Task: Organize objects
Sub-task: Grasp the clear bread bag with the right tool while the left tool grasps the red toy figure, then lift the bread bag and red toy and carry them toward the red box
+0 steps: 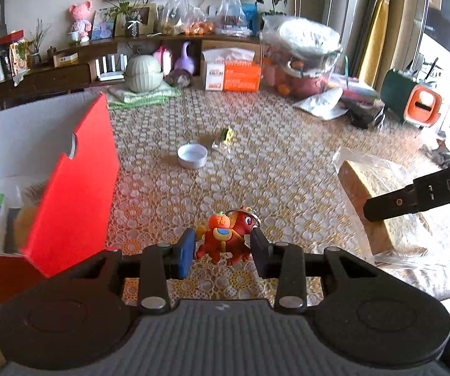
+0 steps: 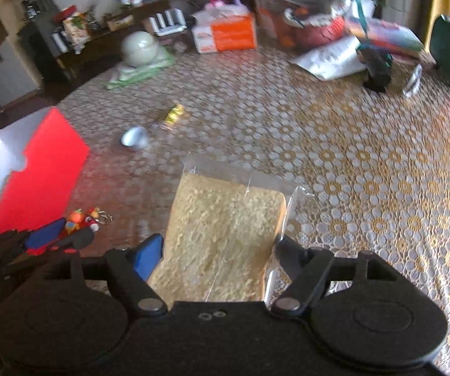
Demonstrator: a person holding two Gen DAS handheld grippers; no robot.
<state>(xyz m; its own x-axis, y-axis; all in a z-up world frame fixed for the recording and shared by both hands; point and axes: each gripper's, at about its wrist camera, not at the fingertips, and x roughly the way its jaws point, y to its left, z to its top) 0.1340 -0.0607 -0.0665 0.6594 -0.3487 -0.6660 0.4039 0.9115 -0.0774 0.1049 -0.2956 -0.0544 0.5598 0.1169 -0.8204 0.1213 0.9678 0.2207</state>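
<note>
Left gripper (image 1: 222,247) pinches the toy (image 1: 225,238), right gripper (image 2: 220,260) clamps the bread (image 2: 225,225); its slick wrapper may slip.

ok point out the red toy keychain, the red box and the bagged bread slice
red toy keychain (image 1: 225,241), left wrist view, on its red body
red box (image 1: 74,188), left wrist view, on its red outer side
bagged bread slice (image 2: 225,235), right wrist view, on the bread's face

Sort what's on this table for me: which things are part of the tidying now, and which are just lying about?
In the job:
- red toy keychain figure, in the left tool
- bagged slice of bread, in the right tool
- open red cardboard box

Lying about:
- small white round tin
- orange tissue box
- pale green ribbed pot
</note>
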